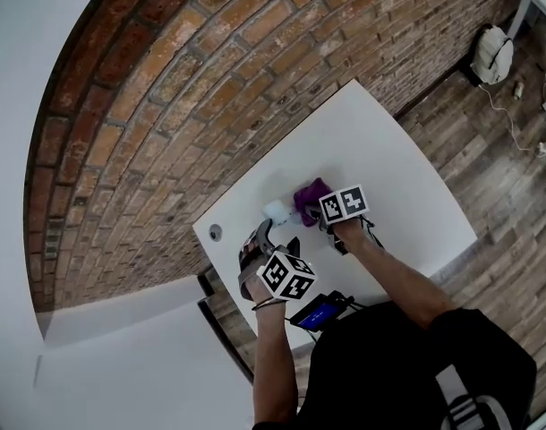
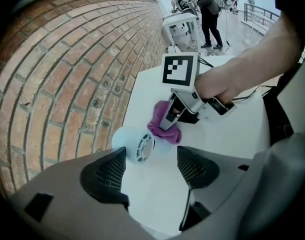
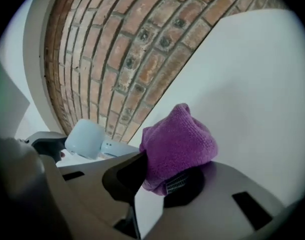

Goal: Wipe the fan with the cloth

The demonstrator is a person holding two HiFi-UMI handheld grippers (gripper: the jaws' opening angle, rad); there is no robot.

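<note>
Brickwork (image 1: 166,106) edges the white surface (image 1: 407,195), upper left. Fan (image 2: 133,145) lies sideways, grille facing right at the cloth (image 3: 177,144) the right claw (image 3: 160,181) pinches; left claw (image 2: 152,169) spread.

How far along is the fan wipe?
Done: the right gripper is shut on the purple cloth. In hand: the cloth sits right beside the pale blue fan on the white table; I can't confirm contact. The left gripper is open, not holding the fan. Left: the wiping itself.
</note>
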